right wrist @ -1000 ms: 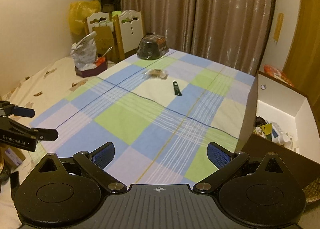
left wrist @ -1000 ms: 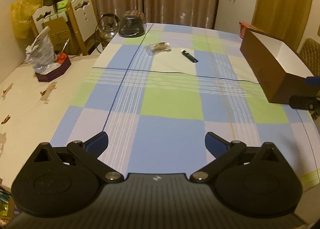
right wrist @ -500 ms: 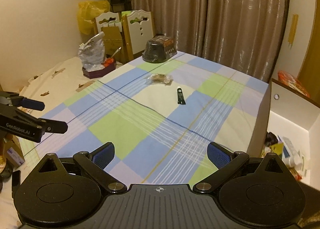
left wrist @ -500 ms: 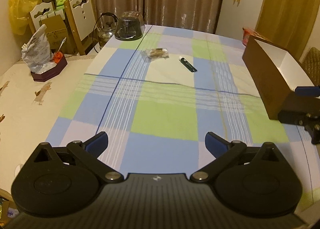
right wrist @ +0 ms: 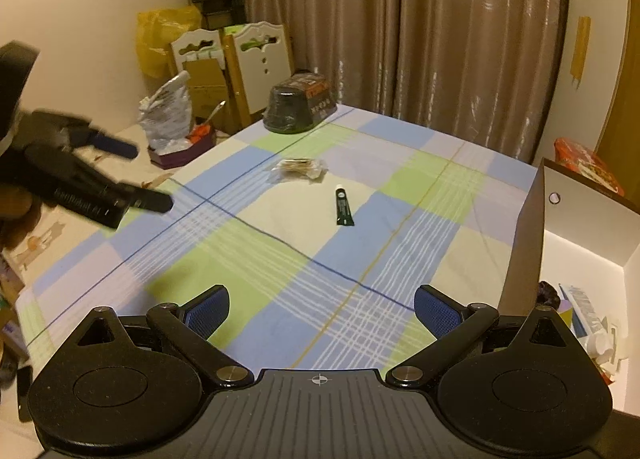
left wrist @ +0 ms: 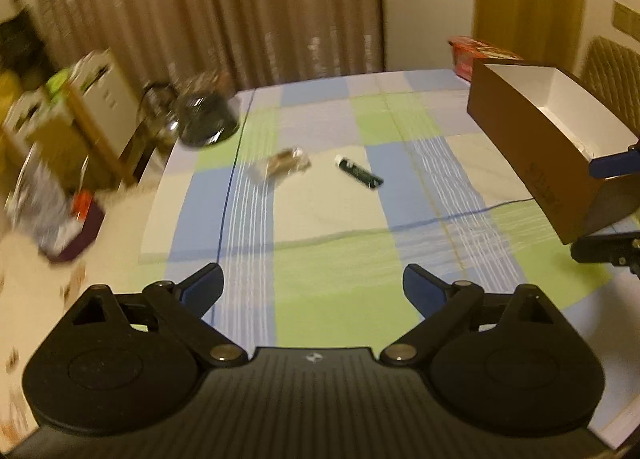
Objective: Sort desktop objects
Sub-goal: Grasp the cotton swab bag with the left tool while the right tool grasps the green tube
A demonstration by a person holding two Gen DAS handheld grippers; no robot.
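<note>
Both the left gripper (left wrist: 312,287) and right gripper (right wrist: 322,311) hover with jaws spread and empty, the left's having just narrowed slightly, while ahead of them on the checked surface (right wrist: 248,259) lie a green tube (right wrist: 344,207) and, just beyond it, a clear packet (right wrist: 298,170).
</note>
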